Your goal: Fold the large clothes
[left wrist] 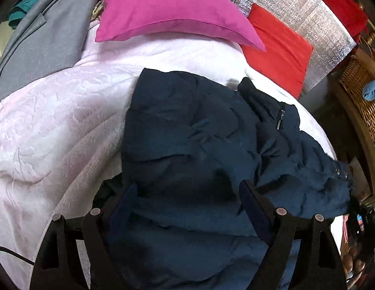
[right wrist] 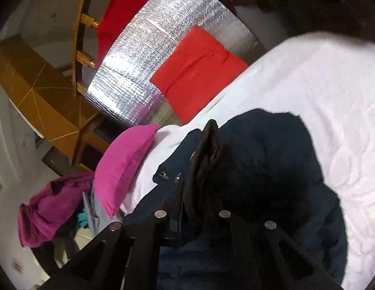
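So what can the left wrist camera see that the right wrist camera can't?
Only the left wrist view shows the grey garment, the wicker basket and the open left gripper over the jacket. Only the right wrist view shows the crumpled purple cloth, the wooden furniture and the right gripper shut on the jacket's dark collar. Both show the navy puffer jacket on the white bedspread, the pink pillow, the red pillow and the silver foil panel.
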Motion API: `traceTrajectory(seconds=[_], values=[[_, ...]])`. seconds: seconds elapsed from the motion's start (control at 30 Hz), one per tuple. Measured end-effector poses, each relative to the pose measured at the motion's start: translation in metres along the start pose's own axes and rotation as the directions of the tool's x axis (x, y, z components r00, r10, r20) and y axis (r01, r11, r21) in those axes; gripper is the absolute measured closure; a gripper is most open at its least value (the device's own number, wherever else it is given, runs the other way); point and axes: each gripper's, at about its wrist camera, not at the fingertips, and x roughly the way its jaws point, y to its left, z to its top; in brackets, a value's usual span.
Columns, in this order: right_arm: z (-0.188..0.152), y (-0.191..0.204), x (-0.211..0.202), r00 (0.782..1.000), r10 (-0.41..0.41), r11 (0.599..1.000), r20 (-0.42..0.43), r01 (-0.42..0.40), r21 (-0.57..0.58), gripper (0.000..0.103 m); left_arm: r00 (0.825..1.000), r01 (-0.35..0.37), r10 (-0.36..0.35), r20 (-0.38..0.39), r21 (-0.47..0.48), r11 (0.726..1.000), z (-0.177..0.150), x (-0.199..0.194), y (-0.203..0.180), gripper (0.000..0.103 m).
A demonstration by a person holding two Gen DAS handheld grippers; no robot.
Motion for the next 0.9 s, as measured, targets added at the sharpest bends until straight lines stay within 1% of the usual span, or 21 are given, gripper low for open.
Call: traceTrajectory(seconds=[0.07,0.1,0.17,0.2,0.23,0.3,0.33,0.37,0.43,0.47,0.53,0.57,0.6,0.63,0.7,0.77,0.83,0.9], values=[[-0.003,-0.009,0.005,0.998,-0.057,0.998,-0.024,0.058,0.019,0.091,1.000,-0.023,0.023,-0.006,0.007,1.000,0.000,0.002,0.000,0.017],[-0.003,-0.015,0.011,0.995,-0.088,0.996,-0.038,0.089,0.025,0.091,0.998,-0.061,0.062,-0.012,0.018,0.998,-0.001,0.005,0.000,0.017],[-0.006,-0.026,0.021,0.985,-0.153,0.988,-0.079,0.155,0.022,0.091,0.995,-0.094,0.095,-0.032,0.029,0.995,-0.003,0.010,0.001,0.017],[-0.008,-0.031,0.029,0.978,-0.178,0.983,-0.113,0.182,0.026,0.091,0.995,-0.092,0.093,-0.041,0.020,0.996,-0.003,0.011,0.003,0.017],[-0.009,-0.035,0.033,0.973,-0.182,0.981,-0.138,0.190,0.045,0.091,0.996,-0.082,0.083,-0.042,0.009,0.997,-0.002,0.010,0.004,0.017],[-0.005,-0.036,0.029,0.975,-0.162,0.983,-0.151,0.173,0.064,0.089,0.998,-0.049,0.049,-0.029,-0.011,0.999,0.001,0.001,0.009,0.017],[-0.002,-0.033,0.026,0.977,-0.156,0.984,-0.144,0.166,0.062,0.087,0.999,-0.040,0.040,-0.017,-0.015,0.999,0.002,-0.003,0.010,0.017],[0.001,-0.034,0.021,0.978,-0.161,0.984,-0.129,0.170,0.060,0.087,0.999,-0.032,0.032,0.002,-0.021,0.999,0.004,-0.009,0.012,0.017],[0.008,-0.036,0.012,0.984,-0.144,0.986,-0.109,0.152,0.073,0.083,0.999,-0.018,0.019,0.033,-0.032,0.999,0.007,-0.018,0.016,0.017],[0.009,-0.040,0.007,0.985,-0.133,0.986,-0.106,0.143,0.083,0.079,0.999,-0.011,0.012,0.045,-0.035,0.999,0.008,-0.021,0.017,0.017],[0.014,-0.050,-0.004,0.989,-0.113,0.986,-0.093,0.123,0.114,0.056,0.997,-0.013,0.016,0.070,-0.044,0.999,0.010,-0.025,0.019,0.017],[0.017,-0.054,-0.010,0.993,-0.096,0.986,-0.076,0.105,0.130,0.037,0.997,-0.017,0.021,0.079,-0.047,0.999,0.010,-0.025,0.020,0.017],[0.019,-0.056,-0.017,0.995,-0.086,0.987,-0.058,0.093,0.133,0.035,0.996,-0.022,0.026,0.085,-0.050,0.998,0.011,-0.025,0.020,0.017],[0.021,-0.056,-0.021,0.994,-0.095,0.987,-0.047,0.100,0.128,0.035,0.995,-0.028,0.032,0.089,-0.053,0.998,0.012,-0.024,0.021,0.017],[0.027,-0.056,-0.027,0.989,-0.144,0.982,-0.020,0.146,0.120,0.035,0.995,-0.049,0.054,0.086,-0.059,0.997,0.014,-0.019,0.023,0.017],[0.032,-0.065,-0.030,0.987,-0.158,0.976,0.001,0.156,0.149,0.035,0.994,-0.070,0.076,0.080,-0.065,0.995,0.014,-0.016,0.027,0.017],[0.035,-0.074,-0.029,0.987,-0.162,0.971,-0.013,0.162,0.176,0.035,0.994,-0.083,0.087,0.066,-0.066,0.994,0.012,-0.009,0.029,0.017],[0.034,-0.080,-0.021,0.982,-0.177,0.968,-0.060,0.185,0.169,0.035,0.994,-0.095,0.097,0.043,-0.064,0.993,0.010,-0.002,0.029,0.017]])
